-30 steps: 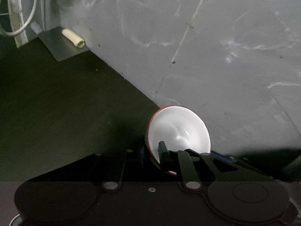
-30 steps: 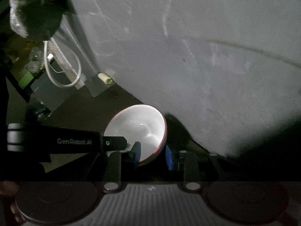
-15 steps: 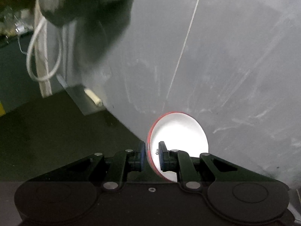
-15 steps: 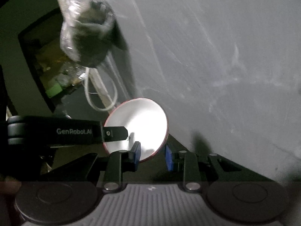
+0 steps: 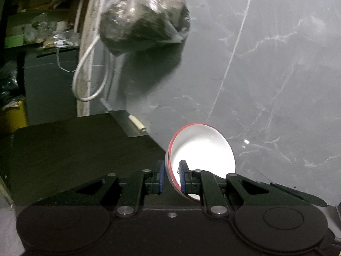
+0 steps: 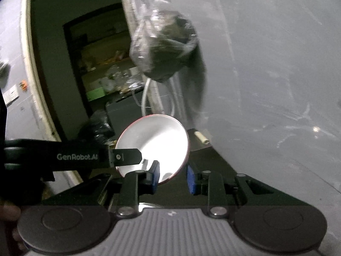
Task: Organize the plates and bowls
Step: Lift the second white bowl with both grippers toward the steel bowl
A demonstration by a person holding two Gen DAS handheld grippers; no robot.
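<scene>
Now your left gripper [image 5: 171, 178] and right gripper [image 6: 173, 178] both clamp rim of white bowl [image 5: 204, 149], below hanging bag [image 5: 145, 19].

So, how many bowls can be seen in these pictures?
1. The bowl, white with a red rim, is in the air before the grey wall, its rim between the jaws of the left gripper. Both views show this same bowl. Others may be hidden.
</scene>
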